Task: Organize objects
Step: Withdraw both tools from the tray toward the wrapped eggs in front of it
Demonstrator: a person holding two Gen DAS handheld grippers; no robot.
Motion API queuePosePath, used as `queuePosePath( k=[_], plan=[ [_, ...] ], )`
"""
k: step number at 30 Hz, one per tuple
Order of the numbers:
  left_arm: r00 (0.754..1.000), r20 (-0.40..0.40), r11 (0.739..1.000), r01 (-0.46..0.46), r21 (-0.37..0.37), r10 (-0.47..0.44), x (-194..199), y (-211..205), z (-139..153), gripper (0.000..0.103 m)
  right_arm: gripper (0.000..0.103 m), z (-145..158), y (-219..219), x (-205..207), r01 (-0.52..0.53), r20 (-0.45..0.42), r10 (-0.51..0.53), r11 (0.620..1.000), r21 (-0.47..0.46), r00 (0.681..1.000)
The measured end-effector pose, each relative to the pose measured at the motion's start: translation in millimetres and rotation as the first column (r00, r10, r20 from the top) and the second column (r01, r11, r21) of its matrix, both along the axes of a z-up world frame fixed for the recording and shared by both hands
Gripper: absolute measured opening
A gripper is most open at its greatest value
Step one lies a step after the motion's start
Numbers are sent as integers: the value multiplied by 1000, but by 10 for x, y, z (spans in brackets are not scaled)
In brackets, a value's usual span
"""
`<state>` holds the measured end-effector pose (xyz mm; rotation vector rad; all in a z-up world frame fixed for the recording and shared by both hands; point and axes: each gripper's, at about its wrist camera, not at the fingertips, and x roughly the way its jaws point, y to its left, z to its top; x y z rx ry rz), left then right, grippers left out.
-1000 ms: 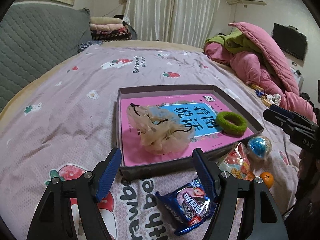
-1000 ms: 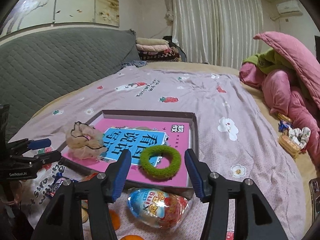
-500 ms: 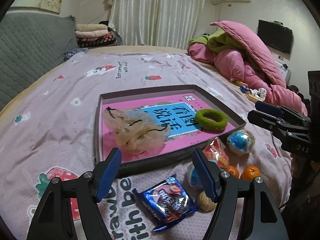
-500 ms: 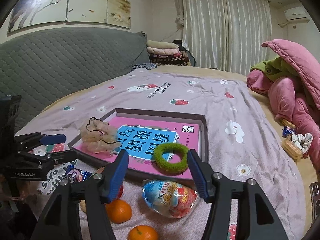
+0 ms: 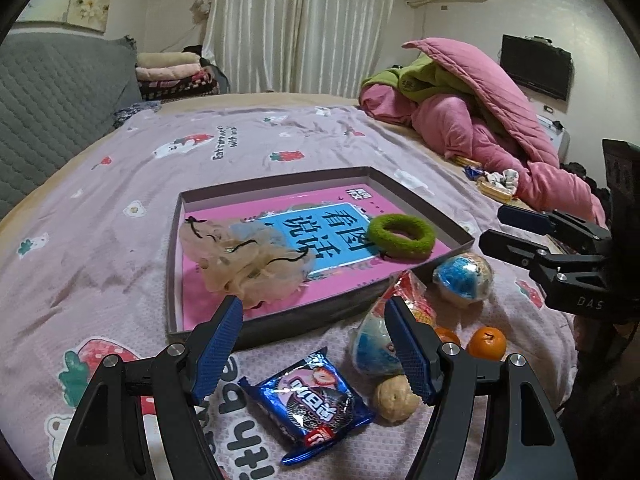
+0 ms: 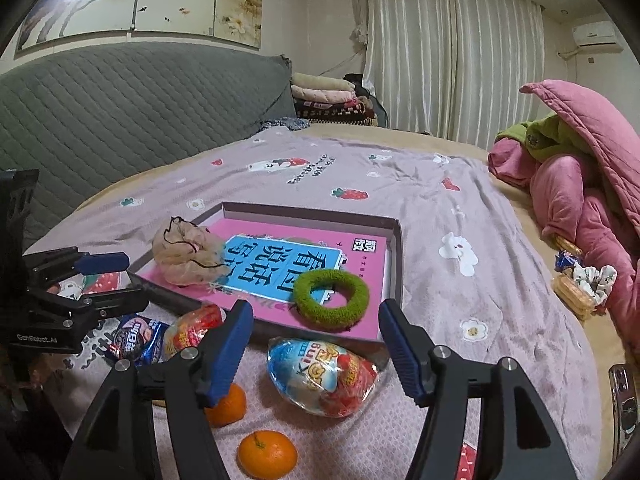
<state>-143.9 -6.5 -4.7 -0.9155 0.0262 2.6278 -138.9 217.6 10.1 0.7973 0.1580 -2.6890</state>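
The right gripper (image 6: 316,340) hangs empty, its jaws just widened, over the egg-shaped snack (image 6: 322,376), probably sizing for a grasp. The snack lies on the bedspread (image 6: 440,208) just outside the tray (image 6: 394,264), its long axis roughly crosswise between the jaws. The left gripper (image 5: 314,340) stands wide apart, empty, above the cookie packet (image 5: 308,398).

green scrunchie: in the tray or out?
In. The green scrunchie lies flat on the pink book inside the shallow tray, near its front corner; neither gripper touches it.
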Motion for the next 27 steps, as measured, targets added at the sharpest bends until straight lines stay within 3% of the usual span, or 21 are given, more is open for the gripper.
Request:
queuePosePath(
  k=[27],
  plan=[
    [993,23,992,118,-36,-117,64,312,-150,75,65,-178,84,67,-49,54,46,997,53,997]
  ],
)
